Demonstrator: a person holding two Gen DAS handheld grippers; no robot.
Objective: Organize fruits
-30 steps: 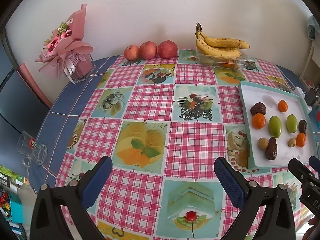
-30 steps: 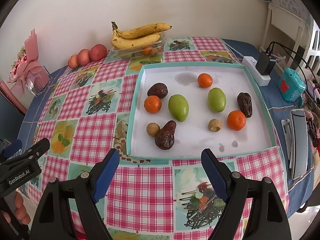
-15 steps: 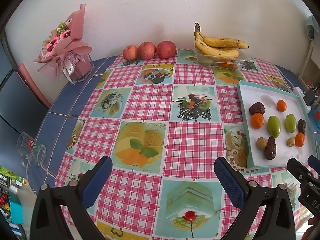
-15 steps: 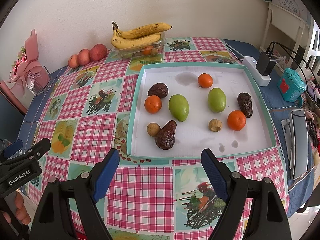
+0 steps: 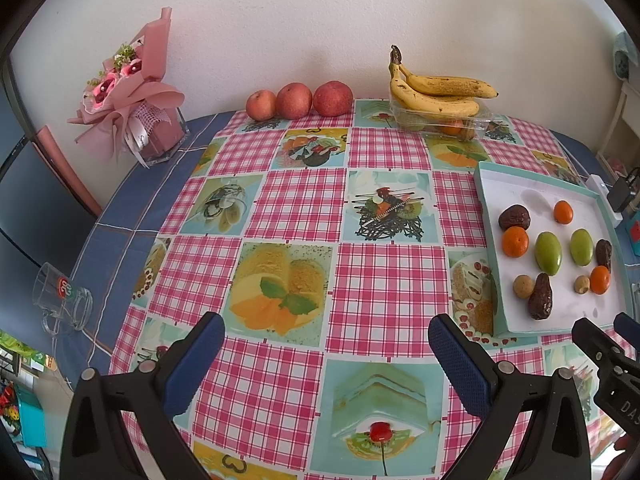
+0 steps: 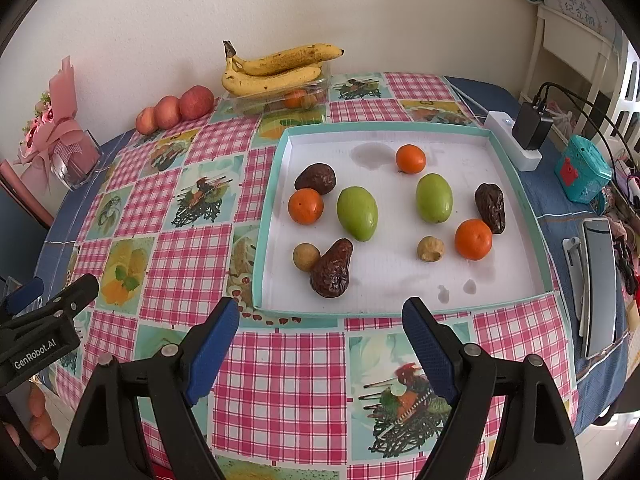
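1. Tray (image 6: 516, 204), white floor with a teal rim, sits right of centre in the right wrist view on the bench (image 6: 168, 216); all loose fruit lies in it.
2. Left gripper (image 5: 326, 354) and right gripper (image 6: 320, 326): jaws spread, nothing between them, both low in frame, short of the tray.
3. Oranges (image 6: 305, 206): round, firm, dimpled peel; likely light and apt to roll. Grip across the middle.
4. Green fruits (image 6: 357, 213): smooth, oval, probably slippery; take across the short axis.
5. Dark fruits (image 6: 331, 269): wrinkled, pear-shaped, likely soft; pinch gently at the wide end.
6. Small tan fruits (image 6: 306, 257): round, rough-skinned, probably very light.
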